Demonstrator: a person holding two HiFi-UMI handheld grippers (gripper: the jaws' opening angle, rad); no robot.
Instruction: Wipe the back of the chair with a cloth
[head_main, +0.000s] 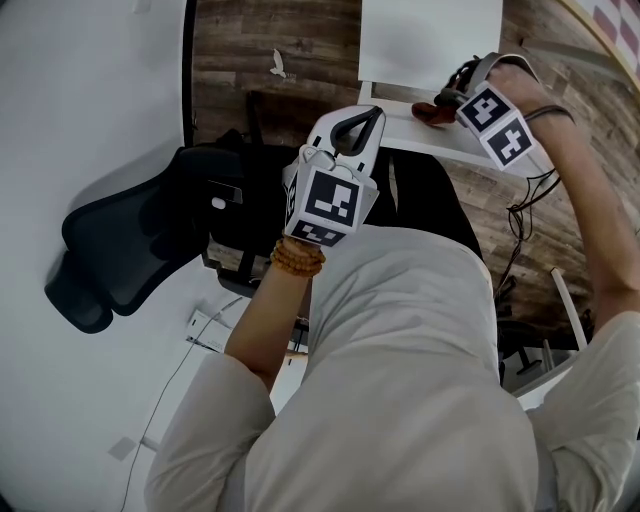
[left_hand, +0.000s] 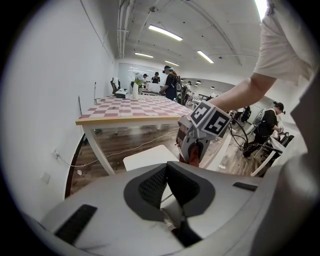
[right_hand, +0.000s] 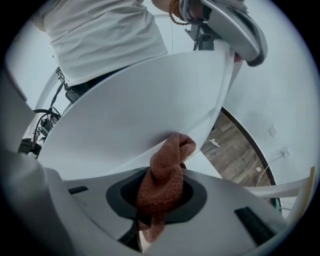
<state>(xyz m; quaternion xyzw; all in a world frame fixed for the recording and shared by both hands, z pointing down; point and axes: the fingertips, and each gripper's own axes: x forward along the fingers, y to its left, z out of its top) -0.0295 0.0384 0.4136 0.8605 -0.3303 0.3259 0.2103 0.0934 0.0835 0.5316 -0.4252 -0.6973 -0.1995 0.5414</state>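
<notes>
A white chair stands below me, its seat (head_main: 430, 35) at the top of the head view and the top edge of its back (head_main: 425, 143) just under my hands. My right gripper (head_main: 446, 104) is shut on a rust-brown cloth (head_main: 436, 113). In the right gripper view the cloth (right_hand: 162, 182) bulges out of the right gripper (right_hand: 162, 192) and its end touches the white chair back (right_hand: 135, 115). My left gripper (head_main: 364, 118) sits at the back's left end, jaws together. In the left gripper view my left gripper (left_hand: 167, 172) points at the seat (left_hand: 150, 155) and the right gripper (left_hand: 200, 137).
A black office chair (head_main: 130, 250) stands to my left against a white wall (head_main: 70, 90). Cables (head_main: 525, 210) lie on the wooden floor at right. A checker-topped table (left_hand: 130, 107) is beyond the chair, with people (left_hand: 170, 82) far behind it.
</notes>
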